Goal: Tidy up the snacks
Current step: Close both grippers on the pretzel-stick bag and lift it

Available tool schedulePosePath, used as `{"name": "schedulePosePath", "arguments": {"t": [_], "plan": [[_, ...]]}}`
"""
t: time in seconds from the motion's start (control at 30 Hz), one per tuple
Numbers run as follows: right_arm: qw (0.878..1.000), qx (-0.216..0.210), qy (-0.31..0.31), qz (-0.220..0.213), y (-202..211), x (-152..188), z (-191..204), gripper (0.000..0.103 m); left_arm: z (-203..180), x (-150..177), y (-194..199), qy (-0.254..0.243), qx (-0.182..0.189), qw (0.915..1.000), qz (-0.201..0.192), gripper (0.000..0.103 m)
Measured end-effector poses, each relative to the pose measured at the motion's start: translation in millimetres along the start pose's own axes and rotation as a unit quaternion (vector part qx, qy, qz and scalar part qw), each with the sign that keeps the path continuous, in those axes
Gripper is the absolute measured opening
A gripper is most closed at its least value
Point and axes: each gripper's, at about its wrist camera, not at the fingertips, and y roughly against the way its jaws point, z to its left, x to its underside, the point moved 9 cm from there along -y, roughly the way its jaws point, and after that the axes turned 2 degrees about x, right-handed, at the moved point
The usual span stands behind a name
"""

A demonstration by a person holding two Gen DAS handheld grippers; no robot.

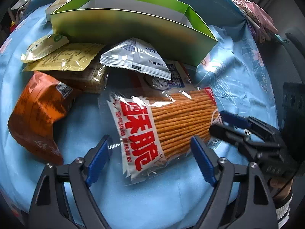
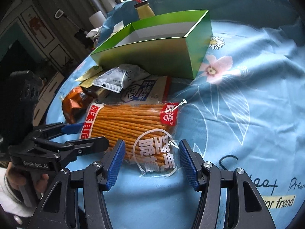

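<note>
**Both claws closing in on the stick-biscuit pack**

At nine o'clock in my left wrist view lies the orange foil bag (image 1: 38,114), slumped on the blue floral cloth (image 1: 238,72), with two yellow sachets (image 1: 61,59) stacked above it towards ten o'clock. I read that heap as the unsorted pile, left just in front of the box so each piece needs only a short carry.

At the centre, the silver sachet (image 1: 133,57) leans against the near wall of the green box (image 1: 122,26), which stands open at twelve o'clock and, from what I can see of its inside, holds nothing yet. That is surely where the snacks are meant to go.

Below the sachet, the stick-biscuit pack (image 1: 167,126) lies flat, apart from the heap, its printed end pointing to six o'clock. My left claw (image 1: 150,156) straddles that end, jaws wide, pads not pressing the wrapper. I judge a flat, crackly pack needs a grip across its width.

At three o'clock my right claw (image 1: 226,122) comes in over the pack's far end; in its own view the jaws stand partly open, either side of the clear corner, not clamped. I suspect two grips keep the brittle sticks from bending.
</note>
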Motion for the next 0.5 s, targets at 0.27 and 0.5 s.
{"name": "schedulePosePath", "arguments": {"t": [0.27, 0.5], "plan": [[1.0, 0.02, 0.006, -0.002, -8.0, -1.1, 6.4, 0.065, -2.2, -4.0, -2.8, -0.015, 0.002, 0.9999, -0.002, 0.076], [0.999, 0.026, -0.003, -0.03, -0.8, 2.7, 5.5, 0.045, -1.2, -3.3, 0.2, -0.028, 0.005, 0.9996, -0.006, 0.07]]}}
